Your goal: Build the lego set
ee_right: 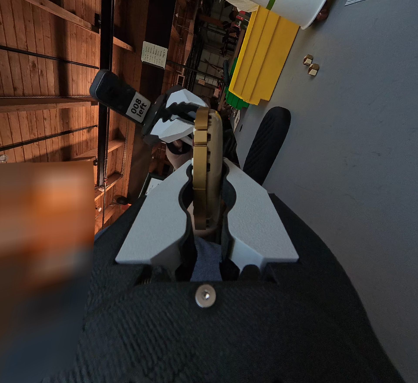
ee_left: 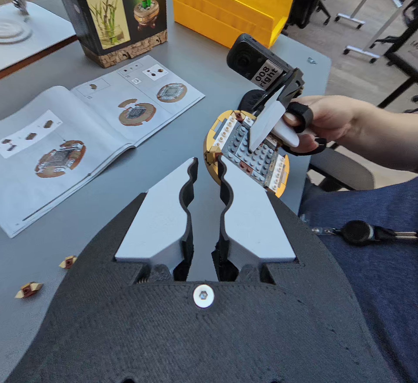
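The right gripper [ee_right: 207,182] clamps the round lego base [ee_left: 246,152] on edge above the desk [ee_left: 158,168] corner; the left gripper [ee_left: 207,164], jaws parted and empty, hovers at its rim. A careless nudge could pop tan rim pieces [ee_right: 200,137] loose over the nearby edge; clear room lies toward the open manual [ee_left: 90,134].

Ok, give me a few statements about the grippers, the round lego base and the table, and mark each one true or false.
1. The right gripper is clamped on the round lego base. True.
2. The left gripper holds a loose brick. False: it is open and holds nothing.
3. The instruction booklet lies open on the table. True.
4. The yellow bin sits on the booklet. False: it stands apart, behind it.
5. The base lies flat on the table. False: it is lifted and tilted.
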A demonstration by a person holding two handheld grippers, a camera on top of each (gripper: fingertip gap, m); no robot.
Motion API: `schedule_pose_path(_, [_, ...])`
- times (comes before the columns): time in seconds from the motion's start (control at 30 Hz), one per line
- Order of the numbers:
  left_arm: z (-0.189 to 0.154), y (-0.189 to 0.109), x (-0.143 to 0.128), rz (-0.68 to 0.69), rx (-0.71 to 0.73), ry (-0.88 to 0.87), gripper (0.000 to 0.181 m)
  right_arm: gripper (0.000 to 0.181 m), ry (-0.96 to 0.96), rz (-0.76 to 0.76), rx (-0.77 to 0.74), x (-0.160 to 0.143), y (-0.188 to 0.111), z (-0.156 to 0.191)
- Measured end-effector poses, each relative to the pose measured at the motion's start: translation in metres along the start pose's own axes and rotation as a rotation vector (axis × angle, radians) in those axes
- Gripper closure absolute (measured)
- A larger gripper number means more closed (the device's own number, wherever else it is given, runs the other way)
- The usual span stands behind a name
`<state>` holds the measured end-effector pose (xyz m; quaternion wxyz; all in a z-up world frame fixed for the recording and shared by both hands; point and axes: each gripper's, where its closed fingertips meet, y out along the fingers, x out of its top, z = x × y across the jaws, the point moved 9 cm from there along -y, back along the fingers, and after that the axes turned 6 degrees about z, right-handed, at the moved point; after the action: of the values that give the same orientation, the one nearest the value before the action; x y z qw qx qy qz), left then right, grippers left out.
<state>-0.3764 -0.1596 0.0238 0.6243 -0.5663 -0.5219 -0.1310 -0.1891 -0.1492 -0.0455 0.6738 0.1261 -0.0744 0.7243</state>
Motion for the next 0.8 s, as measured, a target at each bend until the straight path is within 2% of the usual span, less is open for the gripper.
schedule_pose_path(0.03, [0.001, -0.002, 0.0, -0.009, -0.068, -0.027, 0.166, 0.163, -0.001, 0.0, 0.006, 0.0, 0.0, 0.001])
schedule_pose_path(0.1, [0.002, -0.008, 0.001, -0.058, -0.176, -0.075, 0.166, 0.163, -0.009, 0.005, 0.006, -0.001, -0.001, 0.002])
schedule_pose_path(0.17, [0.005, -0.012, 0.001, -0.09, -0.193, -0.094, 0.165, 0.163, -0.025, 0.019, 0.003, -0.002, -0.001, 0.003])
schedule_pose_path(0.3, [0.008, -0.01, -0.005, -0.046, -0.259, -0.137, 0.157, 0.163, -0.051, 0.04, 0.018, -0.003, 0.001, 0.004])
schedule_pose_path(0.4, [0.01, -0.006, -0.007, -0.046, -0.324, -0.197, 0.157, 0.163, -0.076, 0.066, 0.013, -0.005, 0.004, 0.006])
schedule_pose_path(0.8, [0.01, -0.002, -0.012, -0.034, -0.379, -0.251, 0.167, 0.163, -0.152, 0.091, -0.023, -0.005, 0.004, 0.011])
